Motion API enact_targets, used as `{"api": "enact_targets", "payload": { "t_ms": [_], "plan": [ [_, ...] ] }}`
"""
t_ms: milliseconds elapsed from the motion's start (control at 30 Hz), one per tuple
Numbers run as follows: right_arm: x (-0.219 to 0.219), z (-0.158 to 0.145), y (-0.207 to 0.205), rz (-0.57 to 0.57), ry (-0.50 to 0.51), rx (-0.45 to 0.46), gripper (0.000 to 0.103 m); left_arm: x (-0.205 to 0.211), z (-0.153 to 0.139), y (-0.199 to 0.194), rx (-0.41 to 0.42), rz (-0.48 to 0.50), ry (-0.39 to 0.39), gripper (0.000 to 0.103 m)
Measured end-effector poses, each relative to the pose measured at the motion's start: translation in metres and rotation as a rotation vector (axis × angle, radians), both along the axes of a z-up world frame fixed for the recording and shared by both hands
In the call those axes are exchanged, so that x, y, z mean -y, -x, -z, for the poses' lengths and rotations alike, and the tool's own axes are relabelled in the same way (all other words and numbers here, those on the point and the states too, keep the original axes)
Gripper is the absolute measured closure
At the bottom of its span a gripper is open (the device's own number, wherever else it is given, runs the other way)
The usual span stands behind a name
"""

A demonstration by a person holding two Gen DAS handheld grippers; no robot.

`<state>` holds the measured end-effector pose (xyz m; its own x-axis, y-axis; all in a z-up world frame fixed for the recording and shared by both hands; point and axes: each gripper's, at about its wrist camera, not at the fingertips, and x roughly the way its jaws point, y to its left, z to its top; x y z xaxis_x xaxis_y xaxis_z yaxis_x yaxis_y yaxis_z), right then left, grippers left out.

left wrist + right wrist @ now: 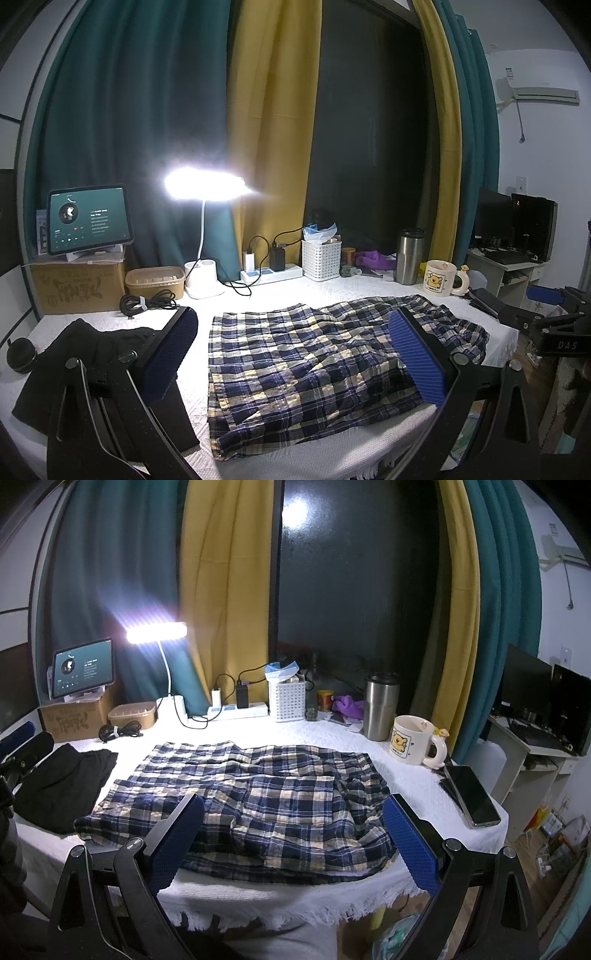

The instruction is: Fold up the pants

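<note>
White cloth covers the surface (295,734), with plaid pants (255,805) spread flat ahead of both hand-held grippers. Left hand-held gripper (295,354) and right hand-held gripper (295,842) gape wide, holding nothing.

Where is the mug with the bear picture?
The bear mug stands at the table's back right, in the right wrist view, between the steel tumbler and the phones, just beyond the plaid pants.

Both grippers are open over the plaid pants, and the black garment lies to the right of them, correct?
Not quite. The black garment lies to the left of the plaid pants, as the right wrist view shows. Both the left gripper and right gripper are open.
</note>
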<state>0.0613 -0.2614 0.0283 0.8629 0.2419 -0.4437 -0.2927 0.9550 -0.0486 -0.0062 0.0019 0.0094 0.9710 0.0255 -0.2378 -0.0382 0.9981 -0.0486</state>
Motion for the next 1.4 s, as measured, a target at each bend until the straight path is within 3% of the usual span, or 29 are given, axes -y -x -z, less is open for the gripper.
{"api": "enact_targets", "payload": {
  "t_ms": [600, 967, 1400],
  "plan": [
    [-0.004, 0.012, -0.024, -0.003, 0.013, -0.023, 0.005, -0.003, 0.005, -0.018, -0.024, 0.014, -0.01, 0.001],
    [0.005, 0.031, -0.097, 0.045, 0.017, -0.101, 0.005, -0.024, 0.023, -0.085, -0.137, -0.005, -0.041, 0.001],
    [0.021, 0.043, -0.201, 0.067, 0.021, -0.199, 0.005, -0.067, 0.051, -0.187, -0.323, -0.028, -0.021, 0.001]
  ]
}}
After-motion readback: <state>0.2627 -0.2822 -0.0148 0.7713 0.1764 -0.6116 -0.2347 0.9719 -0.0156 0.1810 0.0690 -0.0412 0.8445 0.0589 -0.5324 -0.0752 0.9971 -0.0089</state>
